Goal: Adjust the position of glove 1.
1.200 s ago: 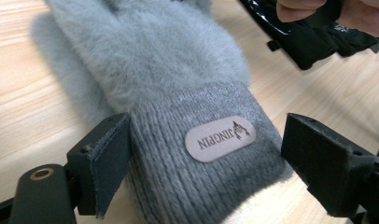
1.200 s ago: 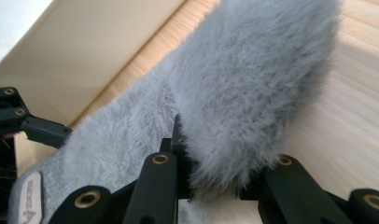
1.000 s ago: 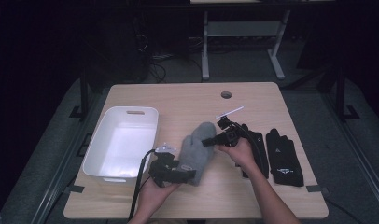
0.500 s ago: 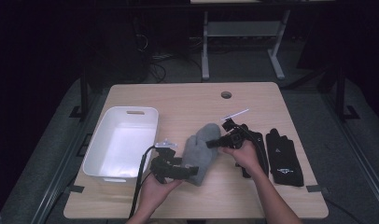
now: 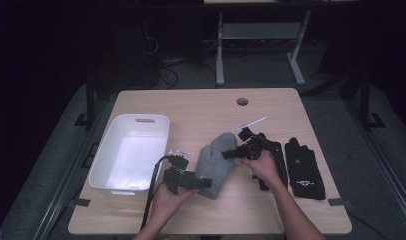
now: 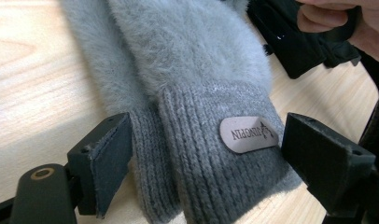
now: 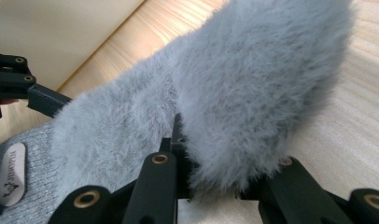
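The grey glove (image 5: 215, 162) sits slightly lower on the desk (image 5: 201, 107) than a second ago. The right gripper (image 5: 230, 153) pinches its fuzzy tip in narrow fingers. The left gripper (image 5: 203, 184) fingers stand wide around the cuff, not pressing

My left gripper (image 5: 203, 183) lies low at the grey mitten's (image 5: 216, 162) cuff, jaws spread on either side of it without pressing. My right gripper (image 5: 226, 154) pinches the mitten's fluffy tip, forearm angled in.
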`<move>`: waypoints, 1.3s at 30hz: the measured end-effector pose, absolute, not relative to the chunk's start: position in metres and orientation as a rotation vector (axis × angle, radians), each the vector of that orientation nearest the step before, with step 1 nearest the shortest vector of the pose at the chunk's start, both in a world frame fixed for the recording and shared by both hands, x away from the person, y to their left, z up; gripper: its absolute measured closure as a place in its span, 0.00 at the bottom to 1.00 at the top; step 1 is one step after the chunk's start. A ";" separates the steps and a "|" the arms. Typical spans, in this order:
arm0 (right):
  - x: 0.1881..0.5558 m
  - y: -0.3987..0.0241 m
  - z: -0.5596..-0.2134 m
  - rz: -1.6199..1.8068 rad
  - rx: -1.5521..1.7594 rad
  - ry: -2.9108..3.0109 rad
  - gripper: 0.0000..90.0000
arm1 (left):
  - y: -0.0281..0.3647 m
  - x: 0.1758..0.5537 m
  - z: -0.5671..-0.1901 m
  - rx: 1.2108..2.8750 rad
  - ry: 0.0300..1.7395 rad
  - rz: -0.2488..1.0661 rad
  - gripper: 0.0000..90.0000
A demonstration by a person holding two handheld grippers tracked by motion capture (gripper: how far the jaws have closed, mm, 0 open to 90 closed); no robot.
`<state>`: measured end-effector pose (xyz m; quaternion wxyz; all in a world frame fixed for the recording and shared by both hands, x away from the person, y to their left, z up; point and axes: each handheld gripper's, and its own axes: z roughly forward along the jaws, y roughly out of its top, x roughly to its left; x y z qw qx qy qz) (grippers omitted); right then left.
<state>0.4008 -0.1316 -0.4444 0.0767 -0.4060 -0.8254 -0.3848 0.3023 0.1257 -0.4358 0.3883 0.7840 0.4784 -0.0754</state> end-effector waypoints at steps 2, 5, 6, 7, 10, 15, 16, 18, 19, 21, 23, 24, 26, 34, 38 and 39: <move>0.401 -0.132 -0.445 -1.148 -1.215 -2.483 0.82 | 0.126 0.302 -0.434 1.985 1.210 -0.202 0.19; 0.401 -0.132 -0.445 -1.146 -1.217 -2.483 0.82 | 0.126 0.304 -0.434 1.987 1.220 -0.215 0.19; 0.401 -0.131 -0.445 -1.146 -1.214 -2.491 0.82 | 0.126 0.305 -0.435 1.983 1.236 -0.223 0.19; 0.401 -0.131 -0.445 -1.146 -1.214 -2.491 0.82 | 0.126 0.305 -0.435 1.983 1.236 -0.223 0.19; 0.399 -0.130 -0.444 -1.140 -1.220 -2.500 0.82 | 0.125 0.307 -0.439 1.999 1.262 -0.238 0.19; 0.399 -0.130 -0.444 -1.130 -1.216 -2.511 0.82 | 0.126 0.310 -0.444 2.008 1.282 -0.274 0.18; 0.399 -0.130 -0.444 -1.128 -1.216 -2.512 0.82 | 0.127 0.311 -0.448 2.004 1.289 -0.297 0.18; 0.399 -0.130 -0.445 -1.128 -1.219 -2.510 0.82 | 0.126 0.312 -0.452 1.995 1.299 -0.336 0.18; 0.399 -0.129 -0.445 -1.127 -1.219 -2.511 0.82 | 0.126 0.311 -0.455 1.973 1.310 -0.356 0.18; 0.399 -0.129 -0.445 -1.124 -1.219 -2.512 0.82 | 0.126 0.312 -0.457 1.964 1.308 -0.377 0.23; 0.399 -0.129 -0.445 -1.123 -1.220 -2.515 0.82 | 0.127 0.311 -0.457 1.971 1.288 -0.381 0.28; 0.399 -0.130 -0.445 -1.130 -1.218 -2.513 0.82 | 0.127 0.310 -0.455 1.969 1.275 -0.372 0.31; 0.399 -0.130 -0.445 -1.132 -1.218 -2.509 0.82 | 0.127 0.310 -0.454 1.971 1.264 -0.362 0.35; 0.397 -0.129 -0.441 -1.155 -1.212 -2.497 0.82 | 0.129 0.307 -0.450 1.960 1.229 -0.363 0.52; 0.394 -0.129 -0.433 -1.172 -1.211 -2.497 0.82 | 0.128 0.305 -0.447 1.968 1.213 -0.361 0.53; 0.394 -0.129 -0.433 -1.172 -1.211 -2.497 0.82 | 0.128 0.305 -0.447 1.968 1.213 -0.361 0.53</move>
